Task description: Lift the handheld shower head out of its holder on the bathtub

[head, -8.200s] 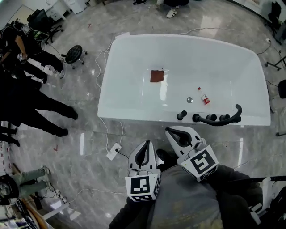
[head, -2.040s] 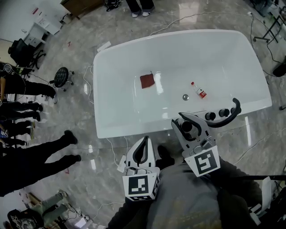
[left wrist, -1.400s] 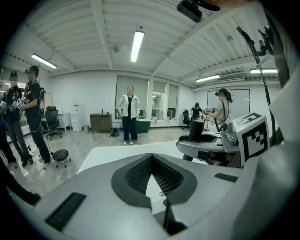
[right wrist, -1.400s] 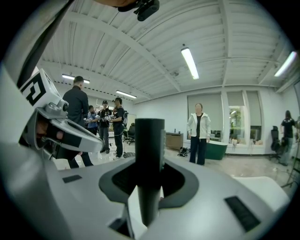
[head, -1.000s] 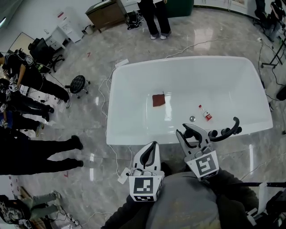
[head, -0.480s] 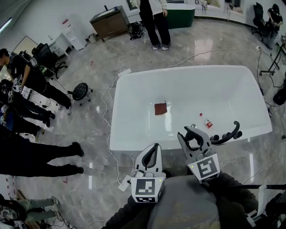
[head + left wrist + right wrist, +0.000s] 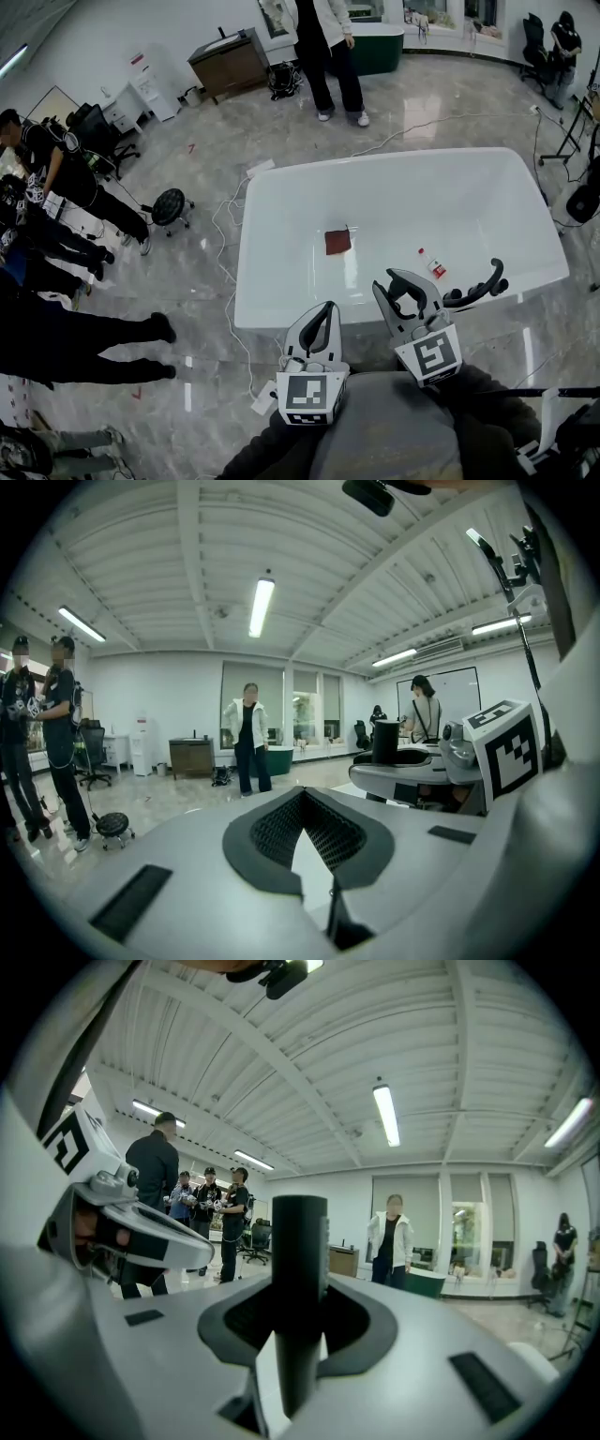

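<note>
The black handheld shower head (image 7: 478, 286) curves out to the right from my right gripper (image 7: 405, 286), which is shut on its handle over the near rim of the white bathtub (image 7: 281, 281). In the right gripper view the black handle (image 7: 298, 1288) stands upright between the jaws of my right gripper (image 7: 298, 1321). The holder on the rim is hidden behind that gripper. My left gripper (image 7: 323, 314) hangs beside it to the left, in front of the tub, touching nothing. The left gripper (image 7: 302, 799) has its jaws together with nothing between them.
A brown cloth (image 7: 337, 242) and a small bottle (image 7: 432, 264) lie inside the tub. One person (image 7: 328, 47) stands beyond the tub and several people (image 7: 56, 187) stand at the left. A round stool (image 7: 169, 204) and a cable (image 7: 230, 272) are on the floor left of the tub.
My right gripper has closed on the shower head at the tub's near rim. Over the last second both grippers rose a little, the handle still held. The head view tilted up.
</note>
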`<move>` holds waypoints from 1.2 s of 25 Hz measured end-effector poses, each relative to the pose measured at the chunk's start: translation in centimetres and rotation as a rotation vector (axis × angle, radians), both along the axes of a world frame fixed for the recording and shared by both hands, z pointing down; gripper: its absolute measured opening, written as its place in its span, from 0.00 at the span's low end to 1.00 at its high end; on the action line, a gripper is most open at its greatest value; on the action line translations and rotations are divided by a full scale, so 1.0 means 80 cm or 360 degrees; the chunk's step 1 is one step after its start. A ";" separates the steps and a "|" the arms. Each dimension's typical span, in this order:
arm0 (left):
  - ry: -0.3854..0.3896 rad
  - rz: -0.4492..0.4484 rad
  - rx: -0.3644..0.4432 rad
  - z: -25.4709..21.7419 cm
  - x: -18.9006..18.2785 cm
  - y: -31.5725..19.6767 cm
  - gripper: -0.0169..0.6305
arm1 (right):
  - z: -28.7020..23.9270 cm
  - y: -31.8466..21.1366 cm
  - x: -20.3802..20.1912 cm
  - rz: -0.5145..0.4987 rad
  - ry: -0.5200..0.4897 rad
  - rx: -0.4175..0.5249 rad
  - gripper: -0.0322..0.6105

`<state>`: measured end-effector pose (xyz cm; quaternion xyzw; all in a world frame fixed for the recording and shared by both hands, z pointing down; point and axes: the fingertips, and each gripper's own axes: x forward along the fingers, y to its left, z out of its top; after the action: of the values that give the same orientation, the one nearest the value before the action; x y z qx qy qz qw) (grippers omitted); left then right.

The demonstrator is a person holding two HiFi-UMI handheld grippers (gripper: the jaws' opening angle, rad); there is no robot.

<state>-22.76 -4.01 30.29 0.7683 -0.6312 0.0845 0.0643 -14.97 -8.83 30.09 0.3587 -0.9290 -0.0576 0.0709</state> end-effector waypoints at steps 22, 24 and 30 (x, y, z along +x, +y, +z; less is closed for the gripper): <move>-0.0046 0.0144 0.0048 -0.021 0.055 0.076 0.03 | -0.115 0.100 0.055 0.0132 -0.0226 0.0238 0.22; -0.0048 0.0138 0.0048 -0.025 0.073 0.100 0.03 | -0.123 0.129 0.071 0.0108 -0.0240 0.0259 0.22; -0.0067 0.0142 -0.0040 -0.008 0.111 0.154 0.03 | -0.113 0.183 0.096 0.0047 -0.0233 0.0236 0.22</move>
<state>-13.91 8.32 29.63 0.7929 -0.5965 0.1113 0.0568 -7.29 5.83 21.09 0.3800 -0.9194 -0.0987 -0.0232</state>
